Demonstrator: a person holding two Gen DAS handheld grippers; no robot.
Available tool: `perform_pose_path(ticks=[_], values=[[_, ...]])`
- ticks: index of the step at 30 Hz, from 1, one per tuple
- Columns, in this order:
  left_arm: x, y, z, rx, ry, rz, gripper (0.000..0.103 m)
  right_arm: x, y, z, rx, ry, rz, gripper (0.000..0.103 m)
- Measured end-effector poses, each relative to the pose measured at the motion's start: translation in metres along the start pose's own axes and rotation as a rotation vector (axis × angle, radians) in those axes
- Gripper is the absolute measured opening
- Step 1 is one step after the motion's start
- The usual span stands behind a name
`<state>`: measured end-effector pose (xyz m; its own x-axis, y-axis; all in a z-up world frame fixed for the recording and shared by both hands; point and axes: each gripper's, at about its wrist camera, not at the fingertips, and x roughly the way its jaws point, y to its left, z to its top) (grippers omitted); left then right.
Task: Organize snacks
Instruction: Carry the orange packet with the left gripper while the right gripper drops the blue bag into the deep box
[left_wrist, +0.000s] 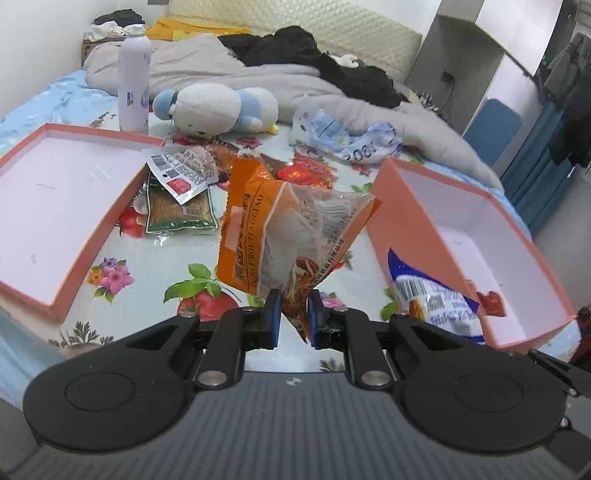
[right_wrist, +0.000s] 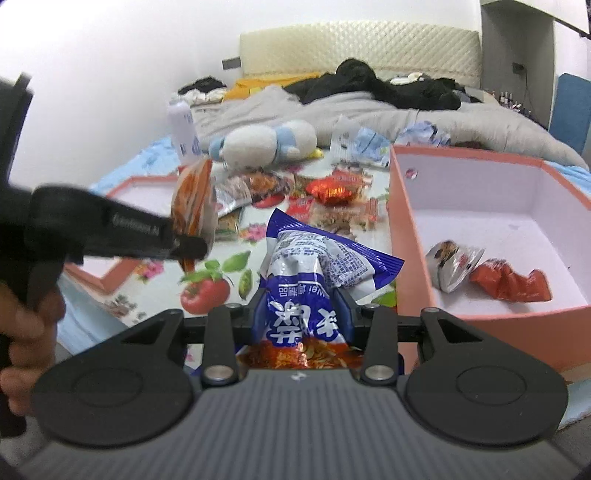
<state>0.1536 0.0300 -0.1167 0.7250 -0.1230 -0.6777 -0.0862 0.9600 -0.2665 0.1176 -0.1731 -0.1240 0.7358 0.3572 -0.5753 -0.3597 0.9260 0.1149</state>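
My left gripper (left_wrist: 294, 301) is shut on an orange snack packet (left_wrist: 280, 229) and holds it above the flowered sheet; the packet (right_wrist: 194, 201) also shows in the right wrist view, with the left gripper (right_wrist: 188, 245) seen from the side. My right gripper (right_wrist: 303, 299) is shut on a blue and white snack packet (right_wrist: 317, 262), left of the deep pink box (right_wrist: 402, 236). That blue packet (left_wrist: 436, 295) shows at the pink box (left_wrist: 410, 221) in the left wrist view. Two small packets, silver (right_wrist: 454, 266) and red (right_wrist: 509, 282), lie inside the box.
A shallow pink lid (left_wrist: 55, 199) lies at the left. Loose snack packets (left_wrist: 181, 199) (right_wrist: 332, 192) lie on the sheet between the boxes. Behind them are a plush toy (left_wrist: 218, 107), a white bottle (left_wrist: 133, 81), crumpled wrappers (left_wrist: 351, 136) and a grey duvet (left_wrist: 236, 74).
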Motion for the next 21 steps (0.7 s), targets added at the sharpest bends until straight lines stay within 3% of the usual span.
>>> perform_pose_path(ticks=[12, 21], values=[[-0.056, -0.035, -0.013, 0.028, -0.001, -0.104, 0.017, -0.066, -0.021, 0.014, 0.068, -0.079, -0.047, 0.042], [-0.045, -0.087, 0.0, 0.099, 0.002, -0.232, 0.017, -0.082, -0.059, 0.022, 0.124, -0.1, -0.113, 0.042]])
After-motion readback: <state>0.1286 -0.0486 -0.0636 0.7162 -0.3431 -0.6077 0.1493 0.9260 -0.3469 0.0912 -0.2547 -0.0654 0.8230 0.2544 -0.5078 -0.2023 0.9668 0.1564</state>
